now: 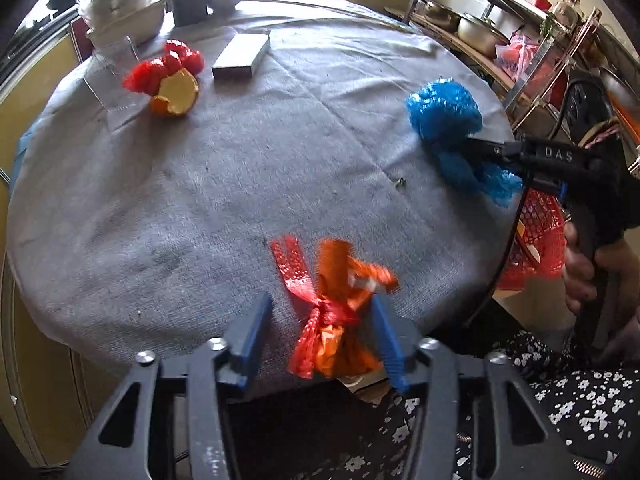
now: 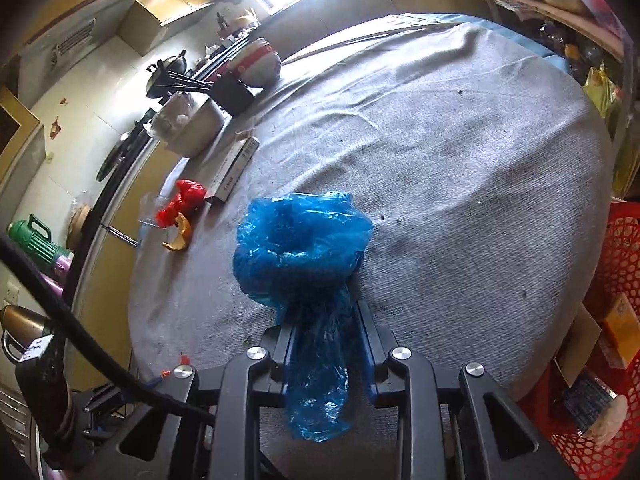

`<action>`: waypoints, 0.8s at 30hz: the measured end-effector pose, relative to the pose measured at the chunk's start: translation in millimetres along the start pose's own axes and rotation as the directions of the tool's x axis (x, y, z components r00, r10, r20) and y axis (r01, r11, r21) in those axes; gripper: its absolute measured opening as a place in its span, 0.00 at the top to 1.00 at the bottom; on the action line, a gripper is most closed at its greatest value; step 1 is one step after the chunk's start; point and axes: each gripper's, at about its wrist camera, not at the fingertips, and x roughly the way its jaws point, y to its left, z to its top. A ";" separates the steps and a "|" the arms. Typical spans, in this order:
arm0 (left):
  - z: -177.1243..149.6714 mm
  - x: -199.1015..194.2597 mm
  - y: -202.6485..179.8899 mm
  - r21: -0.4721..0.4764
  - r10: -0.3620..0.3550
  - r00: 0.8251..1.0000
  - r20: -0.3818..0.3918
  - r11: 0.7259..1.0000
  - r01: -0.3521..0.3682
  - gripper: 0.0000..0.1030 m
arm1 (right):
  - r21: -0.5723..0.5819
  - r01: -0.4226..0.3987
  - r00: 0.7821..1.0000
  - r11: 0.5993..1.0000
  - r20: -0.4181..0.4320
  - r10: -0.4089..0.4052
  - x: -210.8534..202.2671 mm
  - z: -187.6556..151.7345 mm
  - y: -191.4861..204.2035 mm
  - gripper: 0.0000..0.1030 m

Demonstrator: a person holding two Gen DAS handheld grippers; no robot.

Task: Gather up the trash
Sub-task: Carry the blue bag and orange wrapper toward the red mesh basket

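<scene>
A round table with a grey cloth (image 1: 224, 168) holds the trash. My left gripper (image 1: 322, 316) is open, its blue fingers on either side of a bundle of red netting and orange wrapper (image 1: 332, 304) at the table's near edge. My right gripper (image 2: 324, 316) is shut on a crumpled blue plastic bag (image 2: 300, 240); the bag also shows in the left wrist view (image 1: 444, 112), with that gripper (image 1: 480, 148) coming in from the right. A red plastic bag (image 1: 168, 66) and an orange peel (image 1: 178, 94) lie at the far left, also in the right wrist view (image 2: 182, 200).
A red mesh basket (image 2: 620, 264) with rubbish stands beside the table on the right, also in the left wrist view (image 1: 536, 236). A flat grey box (image 1: 242, 56), metal bowls (image 1: 128, 12) and a black holder (image 1: 190, 2) stand at the far edge. Shelves with pots (image 1: 476, 28) are beyond.
</scene>
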 end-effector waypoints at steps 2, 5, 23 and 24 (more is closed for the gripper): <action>-1.3 1.6 2.3 -0.001 0.001 1.000 -0.002 1.000 -0.001 0.57 | 0.003 0.004 1.000 1.000 -0.008 -0.004 2.0 1.2 1.3 0.71; -2.0 1.5 2.7 0.008 -0.003 1.000 0.004 1.000 0.003 0.67 | 0.020 0.004 1.000 1.000 -0.023 -0.004 4.9 3.6 3.1 0.57; 28.4 5.4 -5.8 0.051 0.178 0.982 0.069 0.982 -0.182 0.75 | -0.159 0.104 0.995 0.982 0.014 -0.103 34.3 15.3 39.6 0.63; 29.3 5.3 -6.0 0.051 0.187 0.980 0.071 0.980 -0.190 0.75 | -0.158 0.106 0.994 0.982 0.020 -0.104 34.4 14.9 39.8 0.64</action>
